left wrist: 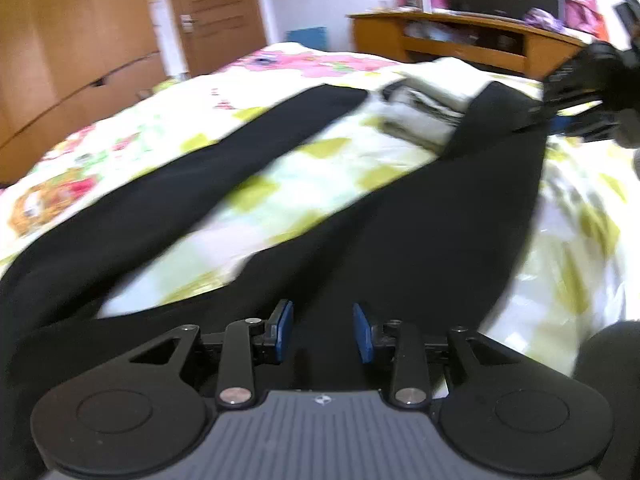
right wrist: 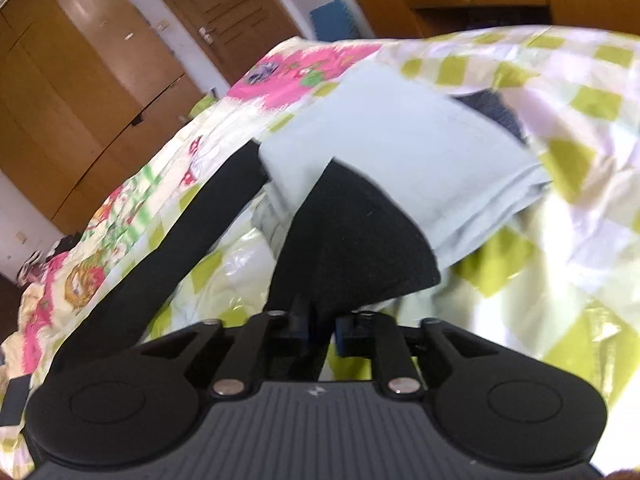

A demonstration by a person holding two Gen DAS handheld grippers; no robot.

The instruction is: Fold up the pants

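Black pants (left wrist: 400, 232) lie spread on a bed with a checked green and floral cover (left wrist: 320, 168), their two legs stretching away. My left gripper (left wrist: 323, 332) is open, its blue pads apart, just above the waist end of the pants. My right gripper (right wrist: 322, 334) is shut on the hem of one black pant leg (right wrist: 352, 248) and holds it lifted off the cover. The right gripper also shows at the far right of the left wrist view (left wrist: 576, 92), at the end of that leg. The other leg (right wrist: 192, 224) lies flat to the left.
A folded pale garment (right wrist: 400, 152) lies on the bed beyond the lifted leg, over something dark grey (right wrist: 496, 112). Wooden wardrobes (left wrist: 72, 40) and a door (left wrist: 216, 12) stand at the left. A wooden shelf unit (left wrist: 460, 36) with clutter stands behind the bed.
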